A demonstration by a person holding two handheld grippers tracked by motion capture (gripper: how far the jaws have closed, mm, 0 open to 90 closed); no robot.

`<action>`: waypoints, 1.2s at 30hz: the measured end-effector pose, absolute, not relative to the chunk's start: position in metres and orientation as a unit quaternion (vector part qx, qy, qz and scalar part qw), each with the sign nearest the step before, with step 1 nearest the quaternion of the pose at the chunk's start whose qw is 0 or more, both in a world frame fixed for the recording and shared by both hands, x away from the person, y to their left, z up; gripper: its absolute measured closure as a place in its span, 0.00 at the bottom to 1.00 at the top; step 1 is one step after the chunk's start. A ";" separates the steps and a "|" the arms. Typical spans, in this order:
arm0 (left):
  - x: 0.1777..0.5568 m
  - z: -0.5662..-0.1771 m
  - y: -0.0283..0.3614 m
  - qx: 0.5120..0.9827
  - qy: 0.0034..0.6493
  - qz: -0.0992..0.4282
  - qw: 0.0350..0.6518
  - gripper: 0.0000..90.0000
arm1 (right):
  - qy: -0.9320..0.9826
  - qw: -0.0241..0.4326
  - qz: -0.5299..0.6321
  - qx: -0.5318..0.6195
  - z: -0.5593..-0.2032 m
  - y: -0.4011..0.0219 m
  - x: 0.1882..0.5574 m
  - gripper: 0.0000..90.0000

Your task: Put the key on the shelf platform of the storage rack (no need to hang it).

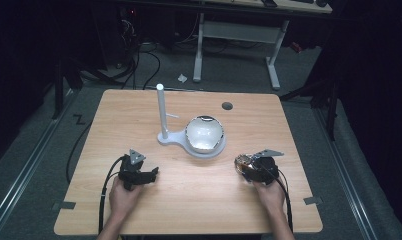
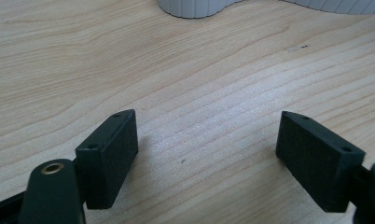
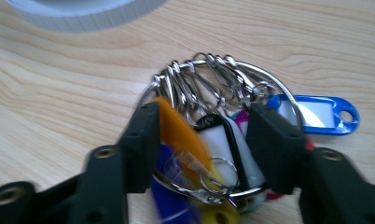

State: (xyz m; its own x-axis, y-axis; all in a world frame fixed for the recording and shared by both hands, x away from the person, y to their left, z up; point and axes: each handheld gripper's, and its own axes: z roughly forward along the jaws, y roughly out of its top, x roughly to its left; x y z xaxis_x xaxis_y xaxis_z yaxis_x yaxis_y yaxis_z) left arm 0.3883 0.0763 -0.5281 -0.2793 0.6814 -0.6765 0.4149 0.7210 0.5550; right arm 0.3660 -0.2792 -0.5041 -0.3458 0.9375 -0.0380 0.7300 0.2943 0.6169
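Note:
A bunch of coloured key tags (image 1: 240,163) on a metal ring (image 3: 223,77) lies on the wooden table (image 1: 199,195), right of centre. My right gripper (image 1: 245,168) is shut on the bunch (image 3: 213,140): an orange tag (image 3: 178,133) presses against one jaw and a white tag with a black frame against the other. A blue tag (image 3: 316,114) sticks out past the jaws. My left gripper (image 1: 153,173) rests low over bare wood at the left, open, with nothing between its jaws (image 2: 206,128).
A white stand (image 1: 171,138) with an upright post (image 1: 161,107) and a round white bowl (image 1: 204,133) sits mid-table, just beyond both grippers. Its ribbed base edge (image 2: 195,7) also runs along the top of the right gripper view (image 3: 83,16). A dark hole (image 1: 227,106) marks the far tabletop.

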 end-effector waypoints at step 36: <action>0.388 -0.528 0.076 0.346 0.790 0.135 0.488 0.23 | 0.791 0.199 0.296 0.498 -0.486 -0.282 0.356 0.89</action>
State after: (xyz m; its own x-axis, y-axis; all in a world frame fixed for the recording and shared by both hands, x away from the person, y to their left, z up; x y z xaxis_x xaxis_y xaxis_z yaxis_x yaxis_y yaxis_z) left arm 0.3880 0.0762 -0.5278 -0.2834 0.6784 -0.6778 0.4158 0.7238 0.5506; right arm 0.3564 -0.2818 -0.4861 -0.4254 0.9048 -0.0197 0.6696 0.3293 0.6658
